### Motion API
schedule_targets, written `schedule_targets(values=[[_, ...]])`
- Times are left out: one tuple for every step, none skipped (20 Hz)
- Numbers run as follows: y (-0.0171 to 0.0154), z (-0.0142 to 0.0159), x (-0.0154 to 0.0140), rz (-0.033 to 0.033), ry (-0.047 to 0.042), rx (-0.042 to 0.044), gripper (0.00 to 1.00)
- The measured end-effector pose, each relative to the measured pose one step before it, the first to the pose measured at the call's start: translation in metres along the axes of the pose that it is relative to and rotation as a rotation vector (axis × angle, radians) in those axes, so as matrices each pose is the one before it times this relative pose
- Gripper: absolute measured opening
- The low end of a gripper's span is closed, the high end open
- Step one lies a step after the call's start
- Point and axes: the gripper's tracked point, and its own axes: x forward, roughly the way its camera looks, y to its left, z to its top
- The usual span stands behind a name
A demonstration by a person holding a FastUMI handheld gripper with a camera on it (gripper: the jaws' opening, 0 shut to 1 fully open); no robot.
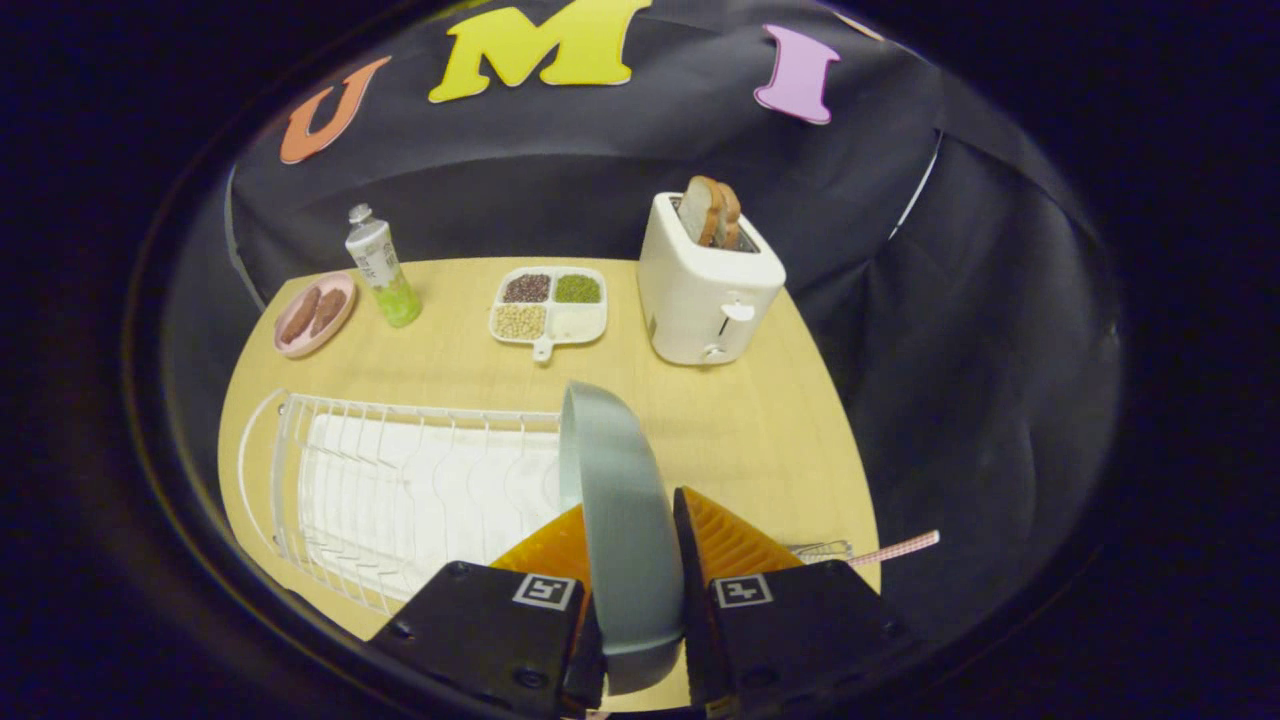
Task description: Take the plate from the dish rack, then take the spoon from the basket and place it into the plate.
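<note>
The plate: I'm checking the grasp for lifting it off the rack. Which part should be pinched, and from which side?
Pinch the rim of the plate from above. It stands on edge beside the dish rack, faces sideways, so the gripper straddles its thin edge, both fingers pressing it.

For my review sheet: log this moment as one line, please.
phase: plate pickup | gripper: shut on plate | plate: edge-on between fingers, beside dish rack | spoon: not yet placed

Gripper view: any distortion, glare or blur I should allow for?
Gripper view: fisheye bends the table edge and rack; plate, held edge-on in the gripper, looks soft up close; toaster sharp; lighting even, no glare.
</note>
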Motion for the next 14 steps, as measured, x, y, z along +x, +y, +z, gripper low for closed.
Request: schedule_targets(values=[[0.00183, 0.00382, -0.00757, 0.00204, -0.02412, -0.00472, 0.36], [0.00022, 0.00242, -0.00541, 0.01233, -0.01977, 0.01007, 0.35], [-0.00035, -0.00371, -0.00510, 0.02138, -0.01191, 0.00782, 0.35], [0.00197, -0.00406, -0.00660, 0.03247, -0.00305, 0.00843, 0.35], [0.00309, -0.00651, -0.00522, 0.04115, 0.00229, 0.01372, 0.35], [0.00411, -0.00735, -0.00513, 0.04423, 0.00188, 0.01597, 0.35], [0.00082, -0.00961, -0.00433, 0.03650, 0.00266, 0.01721, 0.35], [0.00128, -0.00950, -0.00631, 0.03359, 0.00031, 0.01795, 0.35], [0.00175, -0.00983, -0.00602, 0.03396, -0.00283, 0.01360, 0.35], [0.00091, -0.01045, -0.00541, 0.02853, -0.00295, 0.00749, 0.35], [0.00019, -0.01163, -0.00449, 0.02219, -0.00494, 0.01084, 0.35], [-0.00002, -0.01213, -0.00359, 0.01619, -0.00271, 0.00184, 0.35], [0.00008, -0.01344, -0.00383, 0.01626, -0.00055, -0.00553, 0.35], [0.00099, -0.01409, -0.00353, 0.01704, 0.00201, -0.00051, 0.35]])
